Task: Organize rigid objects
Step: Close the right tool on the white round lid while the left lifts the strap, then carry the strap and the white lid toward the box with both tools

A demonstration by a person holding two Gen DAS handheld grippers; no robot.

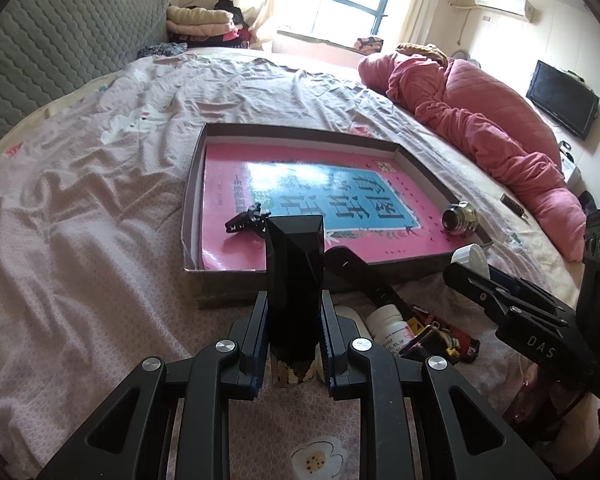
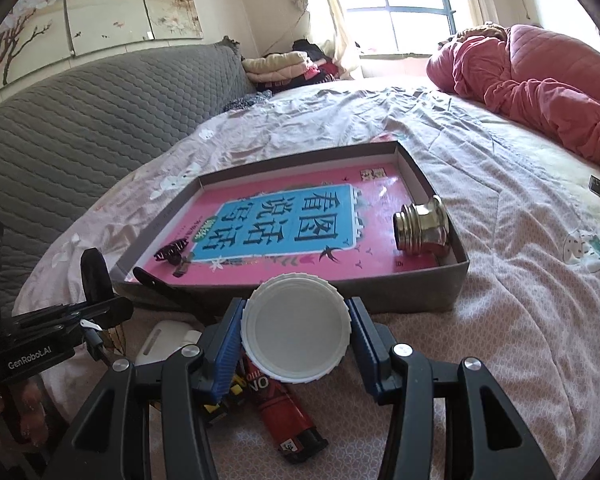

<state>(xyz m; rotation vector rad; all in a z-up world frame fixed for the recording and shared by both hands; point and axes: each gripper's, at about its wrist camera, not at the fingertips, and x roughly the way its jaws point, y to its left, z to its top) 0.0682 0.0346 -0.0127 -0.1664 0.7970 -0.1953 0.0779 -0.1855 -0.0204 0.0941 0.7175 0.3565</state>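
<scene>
Left tongs (image 1: 294,332): pointing down and forward over the bed (image 1: 100,208), toward 12 o'clock in their own view. The jaws are clenching a tall black faceted block (image 1: 294,280), which is standing upright between the pads; its lower end is showing a gold-patterned band. The block's top is overlapping the near edge of the cardboard tray (image 1: 192,184).

Tray: lying flat on the bedsheet, and a pink book with a blue title panel (image 1: 320,200) is filling its floor. A black hair claw clip (image 1: 248,222) is sitting on the book at about 11 o'clock from the block's top. A brass-coloured round fitting (image 1: 460,218) is lying on its side in the tray's near right corner, at about 2 o'clock from the left tongs.

Loose items on the sheet in front of the tray, between the two tools: a white pill bottle (image 1: 388,326), a red lighter (image 2: 284,412) and a white flat case (image 2: 164,340).

Right tongs (image 2: 296,332): angling down and forward, held just short of the tray's near wall. The jaws are gripping a white ribbed lid (image 2: 296,328) by its rim, flat face toward the camera. In the left wrist view this tool is coming in from 4 o'clock, the lid at its tip.
</scene>
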